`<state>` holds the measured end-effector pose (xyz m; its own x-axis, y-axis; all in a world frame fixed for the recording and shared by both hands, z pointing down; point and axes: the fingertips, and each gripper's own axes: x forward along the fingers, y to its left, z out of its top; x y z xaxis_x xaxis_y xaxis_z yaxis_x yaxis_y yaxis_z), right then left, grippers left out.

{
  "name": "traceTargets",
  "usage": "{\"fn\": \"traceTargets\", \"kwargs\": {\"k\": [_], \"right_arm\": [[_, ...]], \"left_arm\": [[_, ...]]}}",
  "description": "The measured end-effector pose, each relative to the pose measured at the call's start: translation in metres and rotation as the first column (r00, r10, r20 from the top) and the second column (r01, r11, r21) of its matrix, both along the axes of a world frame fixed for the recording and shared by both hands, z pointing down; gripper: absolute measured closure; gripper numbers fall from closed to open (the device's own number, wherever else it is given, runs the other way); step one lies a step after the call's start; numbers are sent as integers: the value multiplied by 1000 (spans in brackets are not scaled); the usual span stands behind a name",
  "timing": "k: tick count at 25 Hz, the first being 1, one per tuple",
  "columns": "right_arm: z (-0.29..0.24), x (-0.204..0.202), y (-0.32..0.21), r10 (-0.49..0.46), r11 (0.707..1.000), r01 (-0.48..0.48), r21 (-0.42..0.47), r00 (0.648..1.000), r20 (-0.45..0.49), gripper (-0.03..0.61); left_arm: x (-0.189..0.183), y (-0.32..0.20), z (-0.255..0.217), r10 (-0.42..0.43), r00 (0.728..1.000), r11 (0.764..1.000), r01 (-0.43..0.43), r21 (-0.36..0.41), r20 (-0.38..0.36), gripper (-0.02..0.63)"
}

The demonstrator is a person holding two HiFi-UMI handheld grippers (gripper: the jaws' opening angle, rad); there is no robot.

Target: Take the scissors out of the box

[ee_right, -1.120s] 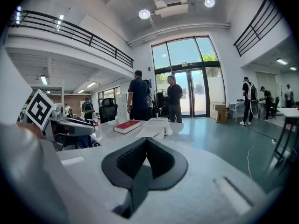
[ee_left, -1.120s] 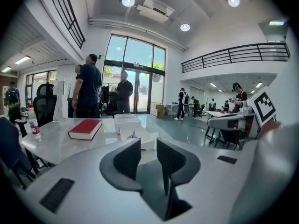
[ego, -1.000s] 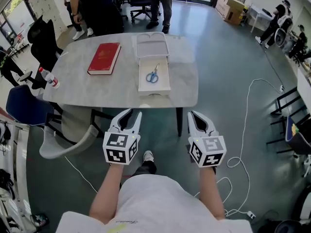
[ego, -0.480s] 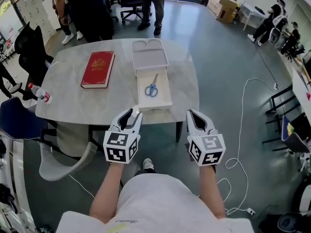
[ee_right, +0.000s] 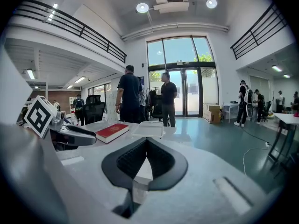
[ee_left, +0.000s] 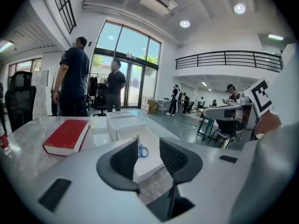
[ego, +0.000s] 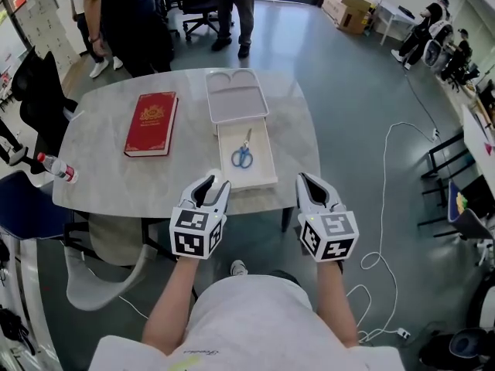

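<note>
Blue-handled scissors (ego: pixel 242 154) lie inside an open white box (ego: pixel 261 180) on the marble table (ego: pixel 108 184). The box's lid (ego: pixel 236 95) lies just behind it. My left gripper (ego: pixel 213 182) hovers open at the table's near edge, just left of the box's front. In the left gripper view its jaws (ee_left: pixel 147 146) stand apart, and the scissors (ee_left: pixel 142 150) show between them. My right gripper (ego: pixel 305 179) is held shut off the table's near right edge, nothing in it. In the right gripper view its tips (ee_right: pixel 146 140) touch.
A red book (ego: pixel 151 124) lies on the table left of the box. A water bottle (ego: pixel 56 168) rests at the table's left edge. Chairs (ego: pixel 100 284) stand around the table, people (ego: pixel 124 14) stand beyond its far side, and a white cable (ego: pixel 387 199) runs across the floor at right.
The table and box have come nearer in the head view. Both grippers now reach the table's near edge. Neither gripper has changed its state.
</note>
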<state>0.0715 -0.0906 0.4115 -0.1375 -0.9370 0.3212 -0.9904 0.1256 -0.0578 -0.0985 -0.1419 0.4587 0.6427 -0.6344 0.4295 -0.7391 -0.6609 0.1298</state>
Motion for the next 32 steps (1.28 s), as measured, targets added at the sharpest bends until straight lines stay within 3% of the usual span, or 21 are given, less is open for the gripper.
{"fn": "traceTargets", "kwargs": {"k": [8, 15, 23, 32], "right_arm": [[2, 16, -21, 14, 1000, -14, -4, 1000, 13, 572], [7, 32, -59, -28, 1000, 28, -9, 999, 28, 573], [19, 56, -106, -95, 995, 96, -33, 995, 36, 572], [28, 75, -155, -174, 983, 176, -52, 983, 51, 572]], "left_arm": [[20, -21, 11, 31, 998, 999, -30, -23, 49, 491], [43, -45, 29, 29, 994, 998, -22, -60, 107, 492], [73, -74, 66, 34, 978, 989, -3, -151, 206, 492], [95, -99, 105, 57, 943, 961, 37, -274, 327, 491]]}}
